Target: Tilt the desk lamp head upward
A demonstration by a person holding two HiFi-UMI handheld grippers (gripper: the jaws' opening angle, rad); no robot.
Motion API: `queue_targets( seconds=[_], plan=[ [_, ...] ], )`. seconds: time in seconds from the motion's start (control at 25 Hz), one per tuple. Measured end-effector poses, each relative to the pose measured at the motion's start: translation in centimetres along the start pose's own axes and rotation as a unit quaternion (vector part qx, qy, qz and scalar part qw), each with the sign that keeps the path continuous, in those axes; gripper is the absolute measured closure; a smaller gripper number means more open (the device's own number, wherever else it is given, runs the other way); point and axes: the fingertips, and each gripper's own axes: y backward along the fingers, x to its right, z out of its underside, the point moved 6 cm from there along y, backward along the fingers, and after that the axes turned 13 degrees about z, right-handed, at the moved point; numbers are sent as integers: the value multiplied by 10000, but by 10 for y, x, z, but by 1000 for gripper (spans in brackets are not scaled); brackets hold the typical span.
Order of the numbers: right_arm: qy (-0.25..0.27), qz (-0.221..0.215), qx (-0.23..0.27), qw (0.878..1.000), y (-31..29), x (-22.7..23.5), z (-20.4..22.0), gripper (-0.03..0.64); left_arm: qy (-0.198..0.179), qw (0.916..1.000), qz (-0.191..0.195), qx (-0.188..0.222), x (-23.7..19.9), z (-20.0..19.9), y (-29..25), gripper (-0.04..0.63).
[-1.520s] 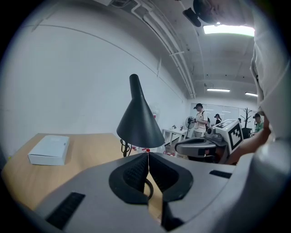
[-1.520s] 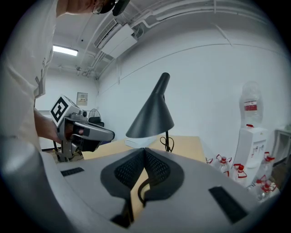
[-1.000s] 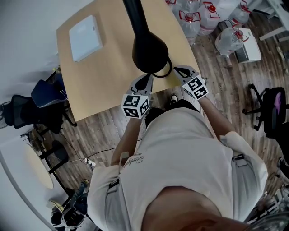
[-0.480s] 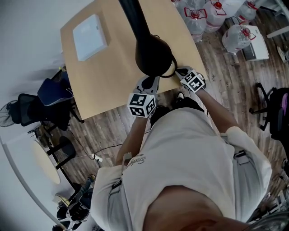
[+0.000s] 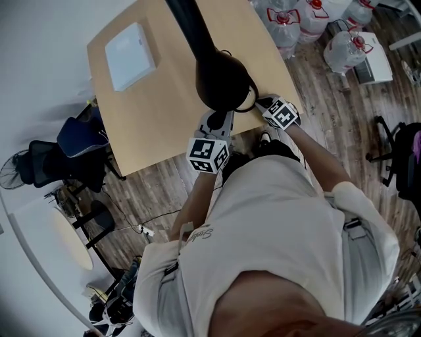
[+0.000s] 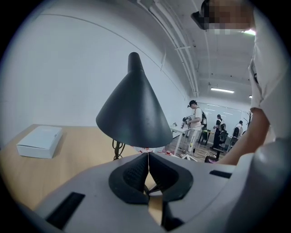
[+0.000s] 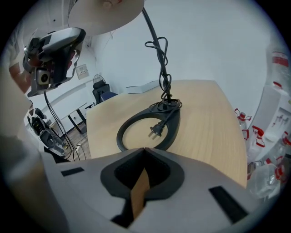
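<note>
The black desk lamp's cone-shaped head hangs over the near edge of the wooden table, its arm rising toward the camera. In the left gripper view the head sits just beyond my left gripper, which is shut with nothing in it and lies below the shade's rim. My left gripper is under the head's near side. My right gripper is shut and empty beside the head's right rim. It looks at the lamp's ring base, with the plug lying inside the ring.
A white flat box lies at the table's far left. The lamp's cord hangs coiled down to the base. Water bottles stand on the floor to the right. A dark chair is left of the table. Other people stand far off.
Both grippers have moved up closer to the lamp head. The right one now sits near the head's right rim. The lamp head looks unmoved.
</note>
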Motion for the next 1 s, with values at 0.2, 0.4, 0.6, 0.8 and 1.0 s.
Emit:
queue_targets(
  seconds=[0.2,0.4,0.6,0.8,1.0],
  plan=[
    [132,52,-113,9998,1,-1,-1,621,-218,9997,31,96,10,-6,1,580],
    [41,190,-65,9998,2,-2,0,621,-320,9994,20,111,16,-11,5,580],
    [57,235,0,9997,2,-5,2,621,-315,9994,-62,110,17,-10,8,580],
    [-146,208,43,9997,2,-3,2,621,-394,9990,-74,183,21,-14,11,580],
    [-78,163,-42,9998,2,-3,3,621,-489,9982,-87,327,34,-15,20,580]
  ],
)
